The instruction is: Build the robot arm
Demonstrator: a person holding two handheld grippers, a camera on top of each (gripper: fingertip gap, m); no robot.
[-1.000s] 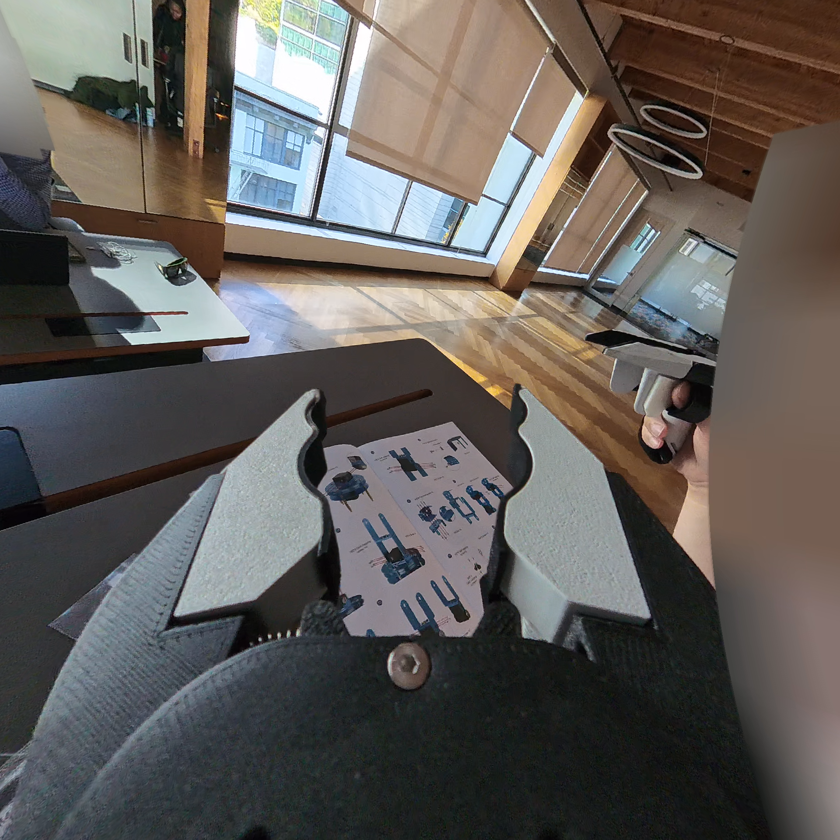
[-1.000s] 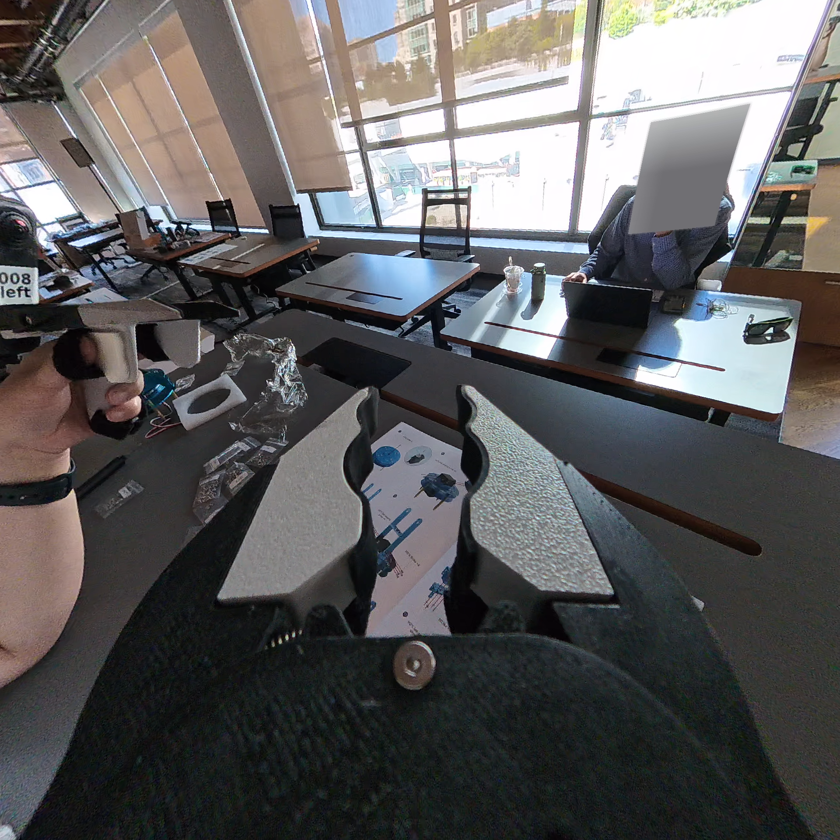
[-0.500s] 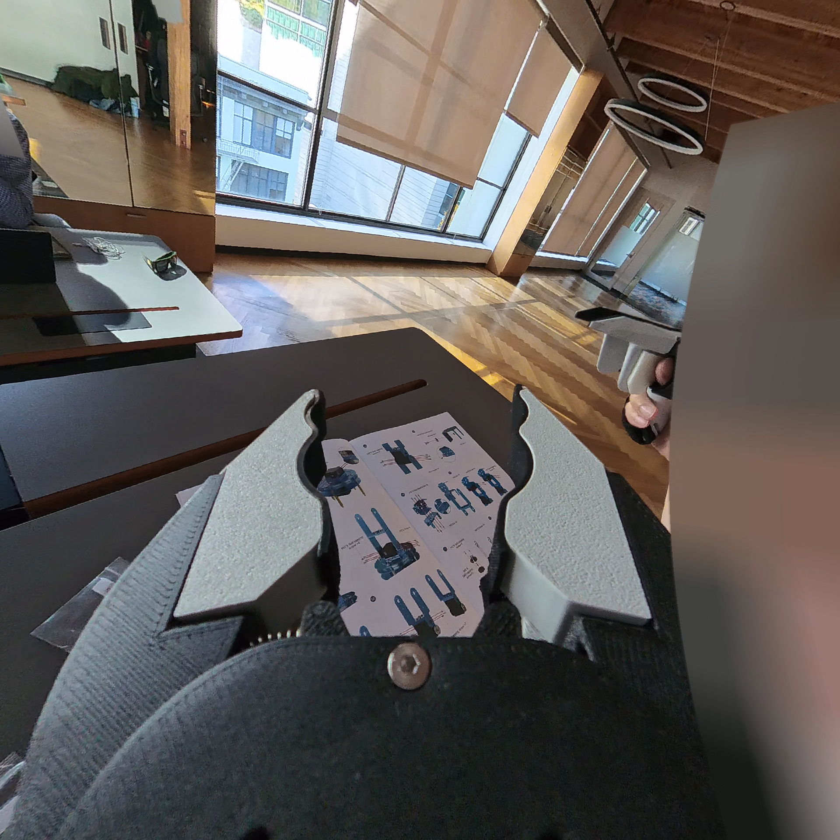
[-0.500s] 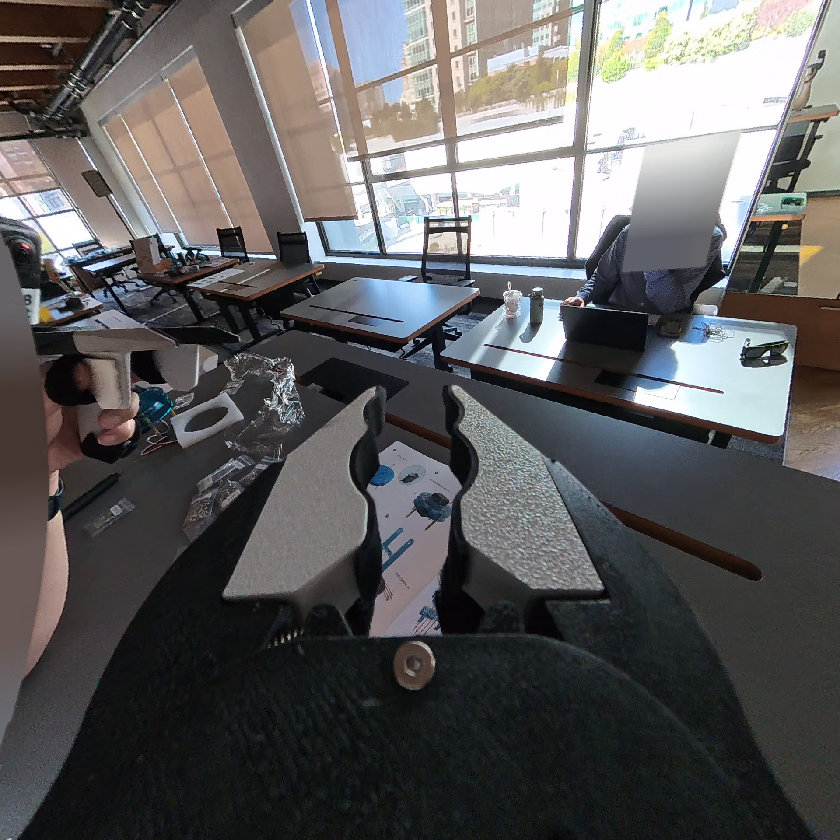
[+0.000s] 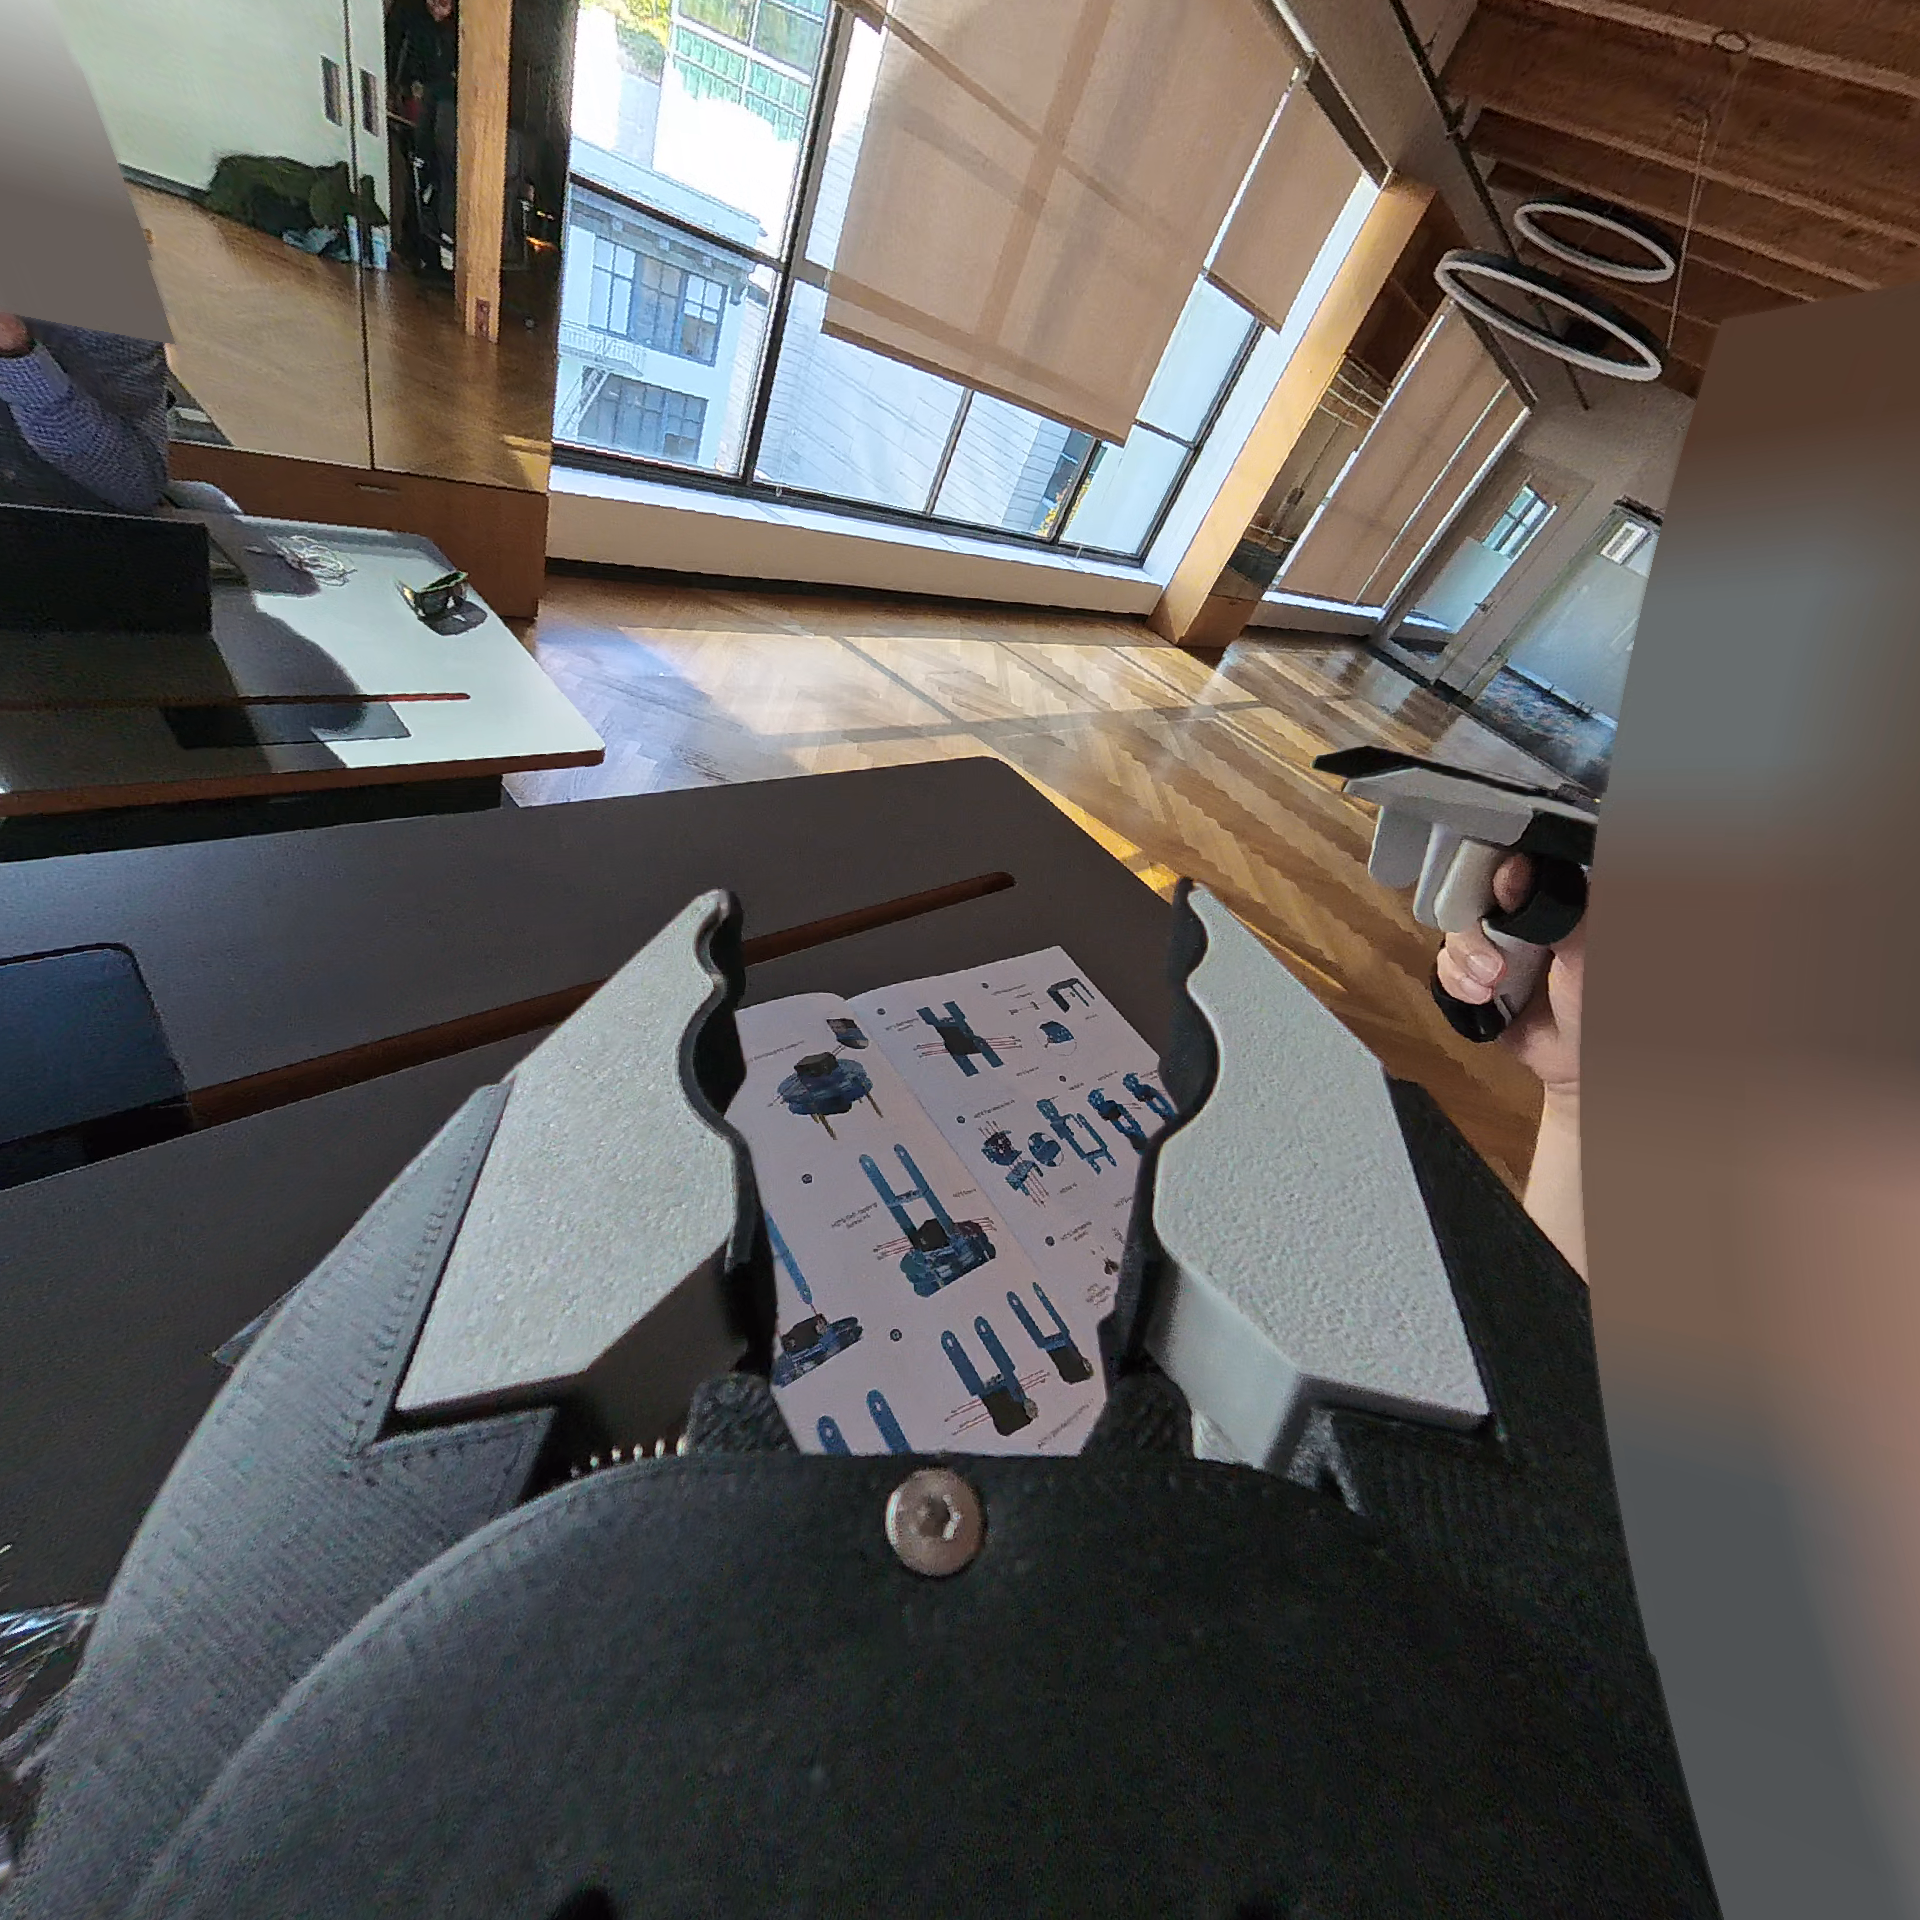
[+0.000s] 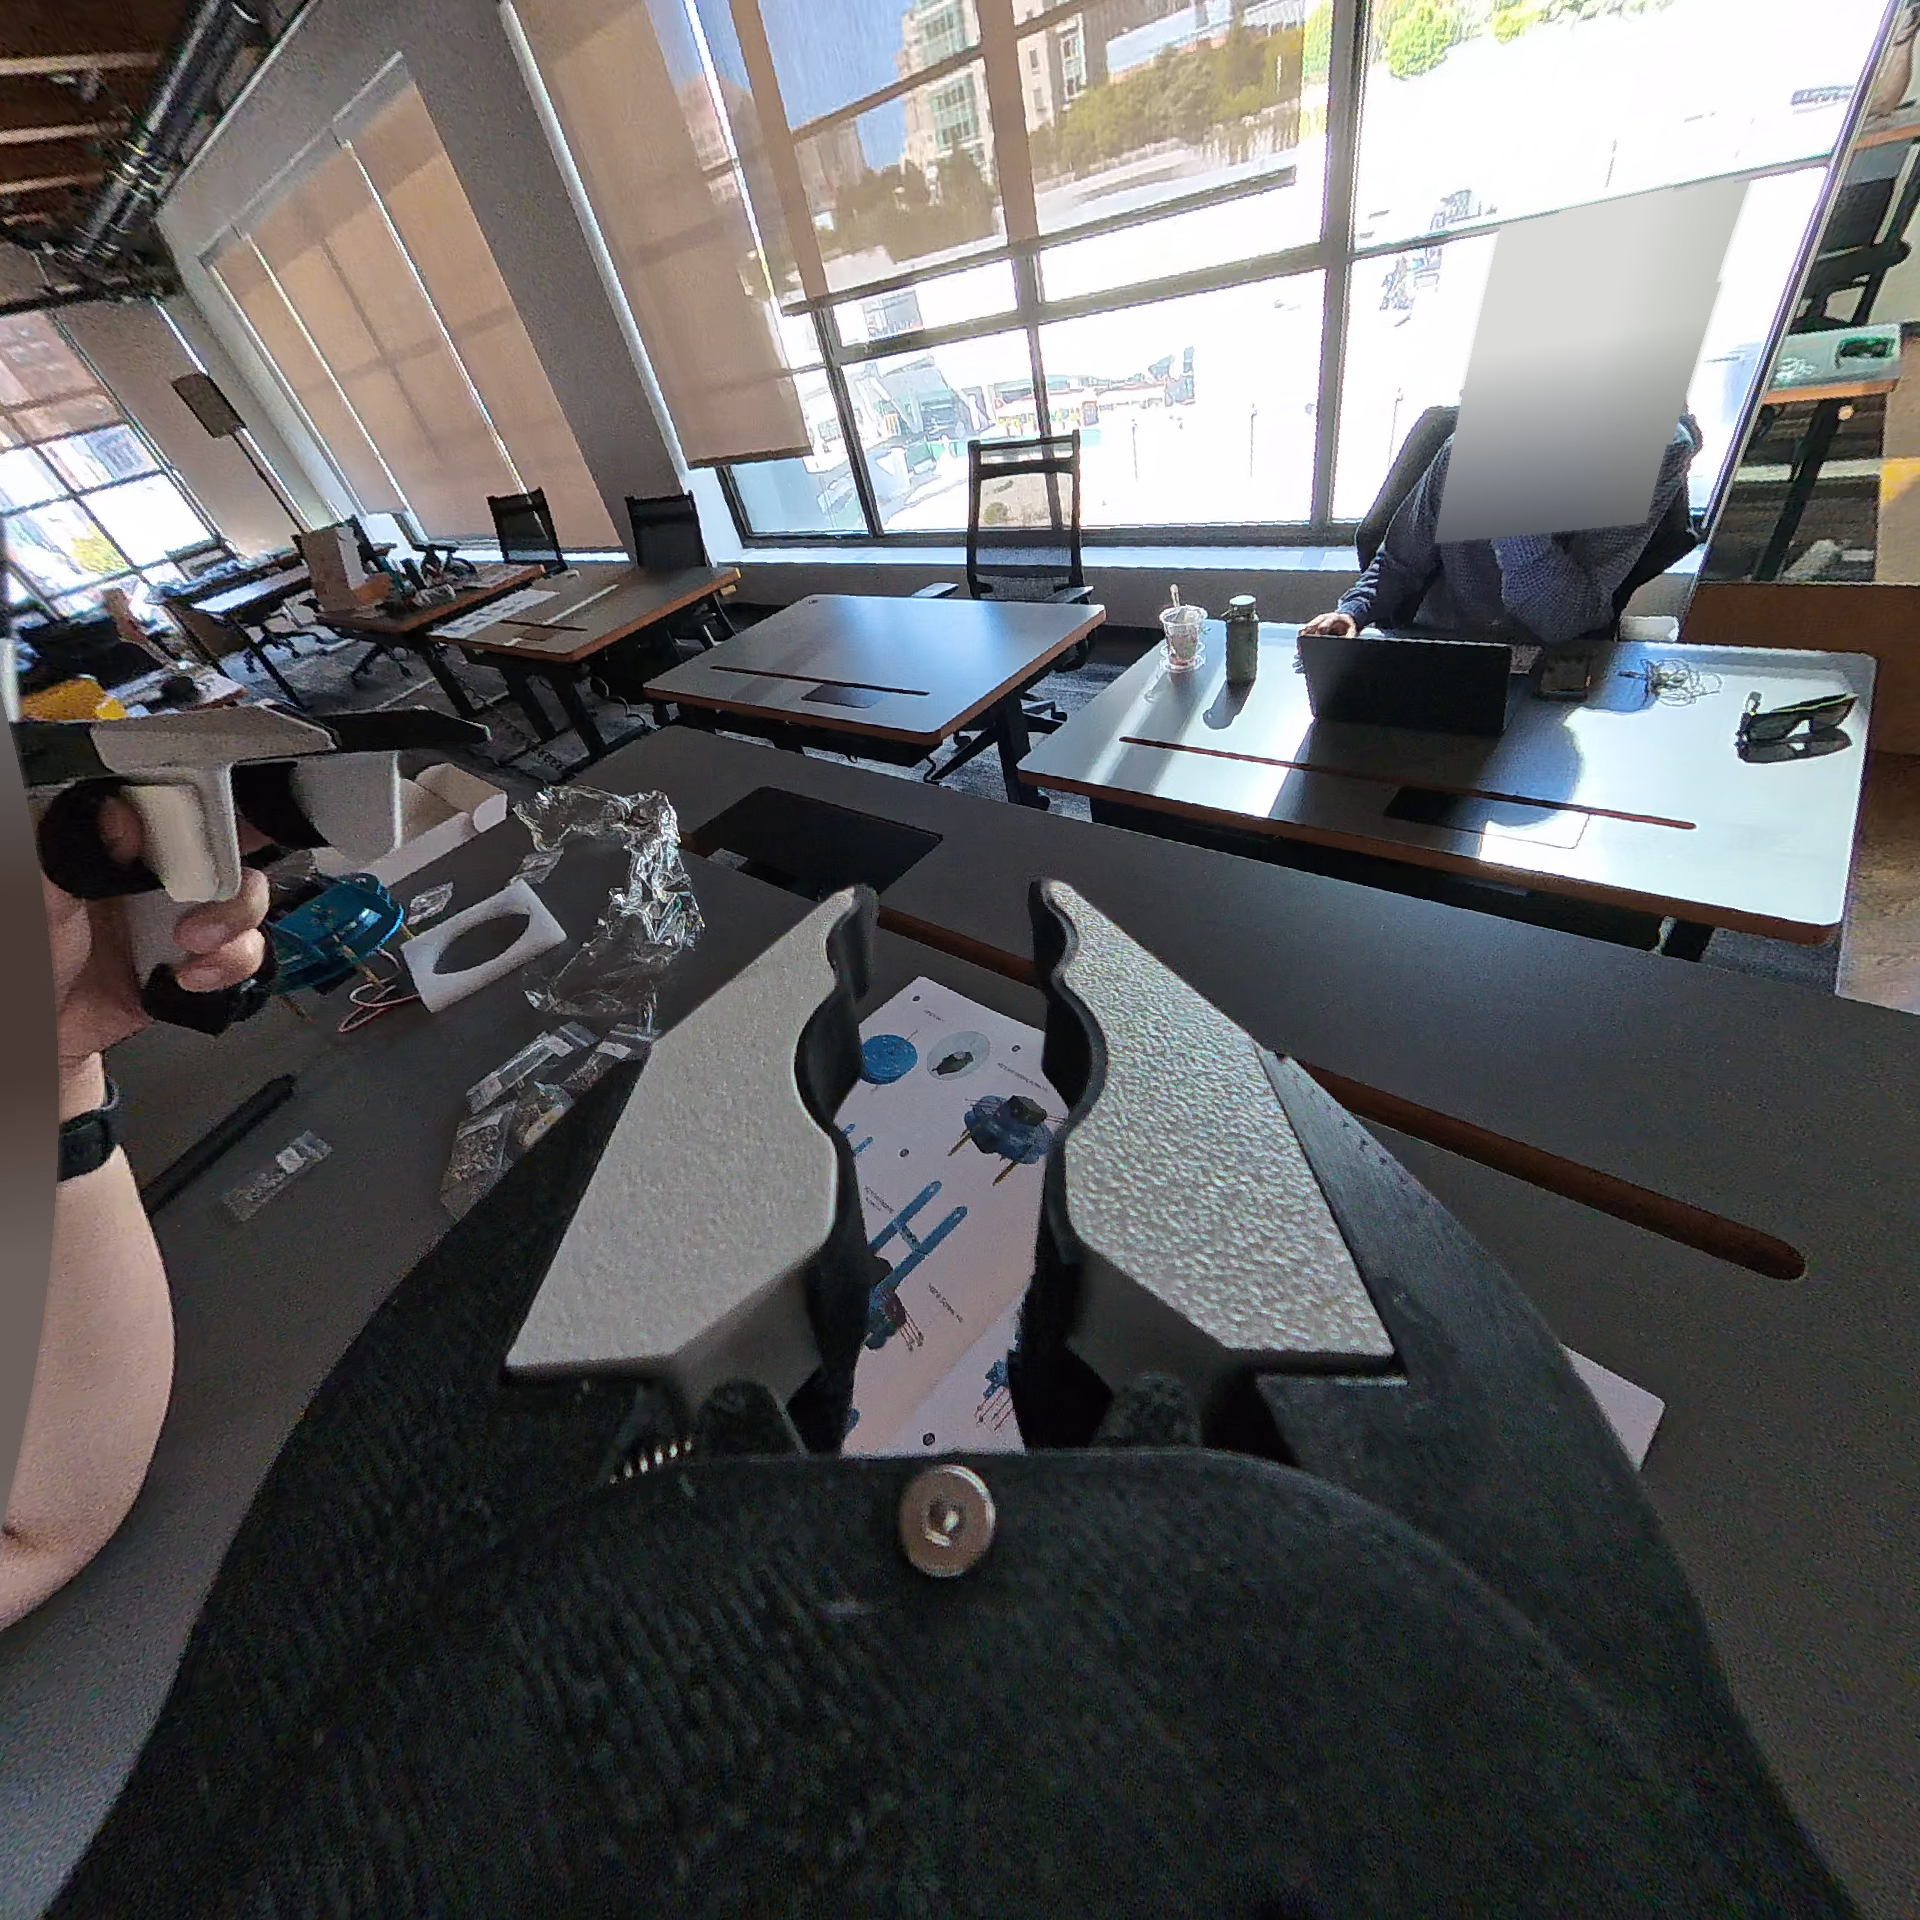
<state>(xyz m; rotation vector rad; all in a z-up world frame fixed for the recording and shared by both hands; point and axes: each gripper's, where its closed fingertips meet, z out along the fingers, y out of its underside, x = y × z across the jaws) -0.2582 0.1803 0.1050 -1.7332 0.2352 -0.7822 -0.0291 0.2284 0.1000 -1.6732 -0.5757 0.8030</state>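
The right gripper [image 6: 945, 925] has opened a little since half a second ago, when its two fingers were closer together. The left gripper [image 5: 956, 935] looks just as wide as before. The paper sheet with blue pictures [image 5: 935, 1174] shows a bit more between the left fingers now.

The left gripper's fingers are spread wide apart and hold nothing. They hang above the paper sheet and do not touch it. The right gripper's fingers have a small gap between them, and they hold nothing too. They also hang over the same sheet [image 6: 935, 1174].

The sheet lies flat and open on the dark table [image 5: 364, 935], near the long brown slot [image 5: 862, 914] in the tabletop. The table's far edge is just past the slot, and then comes the wood floor [image 5: 1039, 707].

In the right wrist view, to the left of the sheet, there are small bags of parts [image 6: 520, 1101], crinkly clear plastic [image 6: 623, 894], a white foam piece [image 6: 483, 940] and a blue round part [image 6: 332, 925]. The table to the right of the sheet is bare.
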